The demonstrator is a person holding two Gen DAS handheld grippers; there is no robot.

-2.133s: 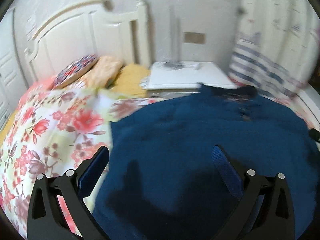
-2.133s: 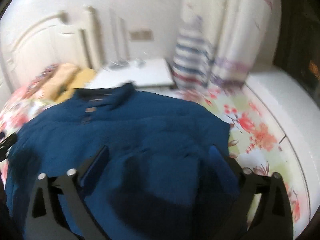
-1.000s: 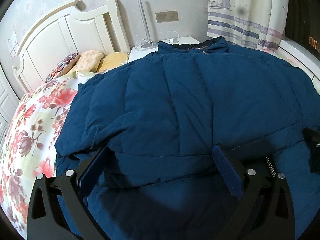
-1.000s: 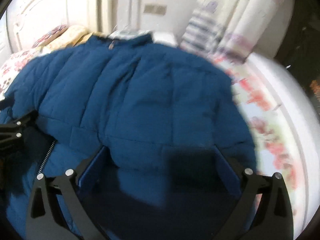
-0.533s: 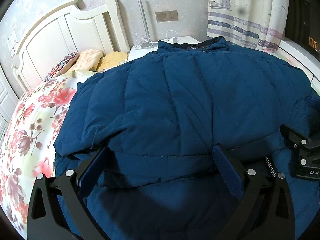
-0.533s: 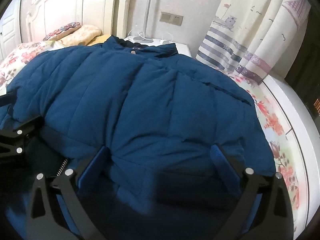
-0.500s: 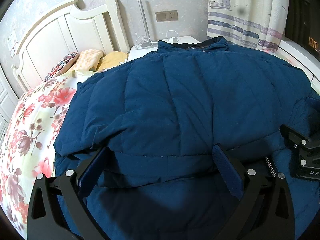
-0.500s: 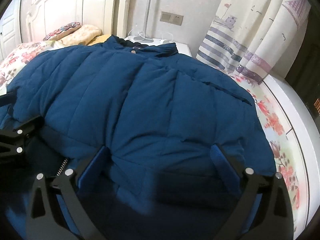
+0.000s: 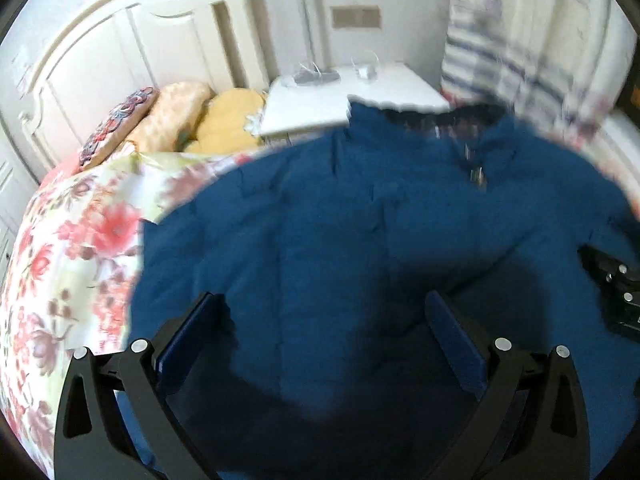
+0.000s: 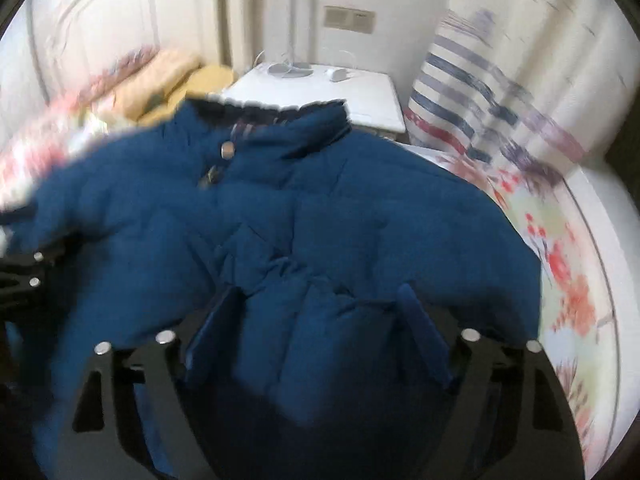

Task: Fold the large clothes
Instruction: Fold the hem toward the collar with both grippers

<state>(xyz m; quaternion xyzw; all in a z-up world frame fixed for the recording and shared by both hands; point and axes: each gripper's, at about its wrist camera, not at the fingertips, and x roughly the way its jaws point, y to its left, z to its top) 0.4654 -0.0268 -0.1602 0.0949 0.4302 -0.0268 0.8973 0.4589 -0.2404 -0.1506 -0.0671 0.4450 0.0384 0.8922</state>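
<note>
The left gripper point(image 9: 320, 332) hangs with its fingers spread wide over the blue padded jacket point(image 9: 360, 240), gripping nothing; dark fabric fills the gap between them and runs on ahead of the tips. The right gripper point(image 10: 320, 320) has its fingers somewhat closer together, with a puffed fold of the jacket point(image 10: 320, 220) bulging up between them, though whether the pads actually pinch it I cannot tell. The jacket lies spread on the bed, its front up, collar point(image 10: 280, 124) at the far end from both grippers. The floral bedspread point(image 9: 72, 240) shows to the left of the left gripper and to the right of the right one. Beyond the collar stand a white nightstand point(image 9: 320, 100) and, farther left, the white headboard point(image 9: 120, 52) with pillows point(image 9: 192, 116) against it. A striped curtain point(image 10: 500, 80) hangs ahead to the right.
</note>
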